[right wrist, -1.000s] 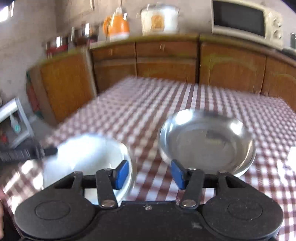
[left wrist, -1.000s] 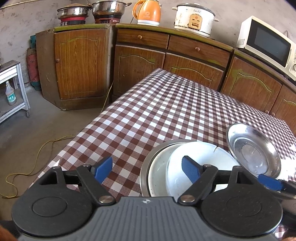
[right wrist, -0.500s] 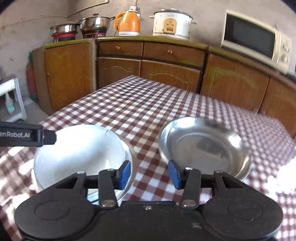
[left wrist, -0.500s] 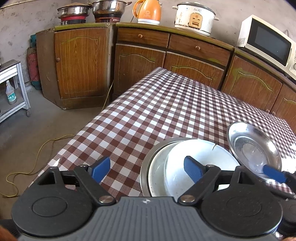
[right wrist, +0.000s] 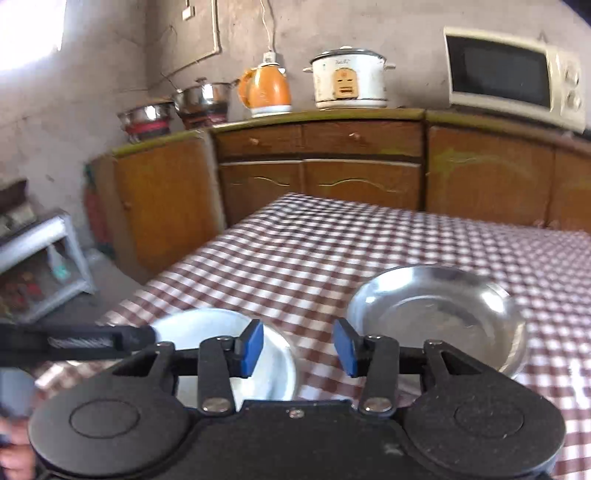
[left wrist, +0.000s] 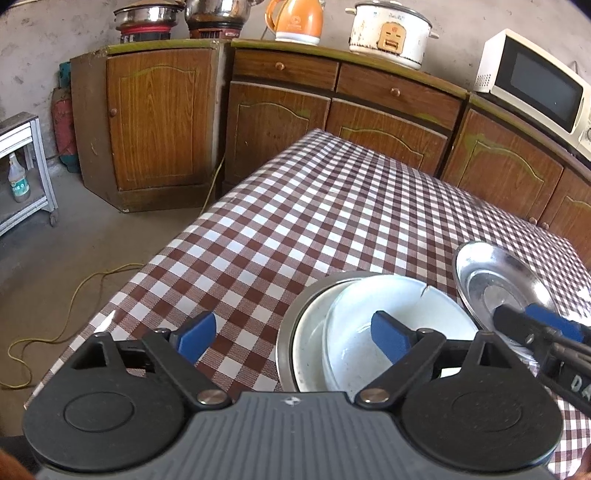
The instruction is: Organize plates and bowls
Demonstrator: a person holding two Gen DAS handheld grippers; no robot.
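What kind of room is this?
Most likely a home kitchen: a rice cooker, an orange kettle and a microwave stand on wooden cabinets, behind a table with a checked cloth.

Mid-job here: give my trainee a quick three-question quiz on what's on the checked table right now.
1. True or false: the white bowl sits inside a metal dish.
2. Multiple choice: the empty steel plate lies A) stacked on the white bowl, B) apart from it on the checked cloth, C) on the counter.
3. Fill in: the left claw has ____ between its blue pads.

Key: 1 true. 2 B. 3 nothing; its jaws are opening above the cloth and the bowl's edge.
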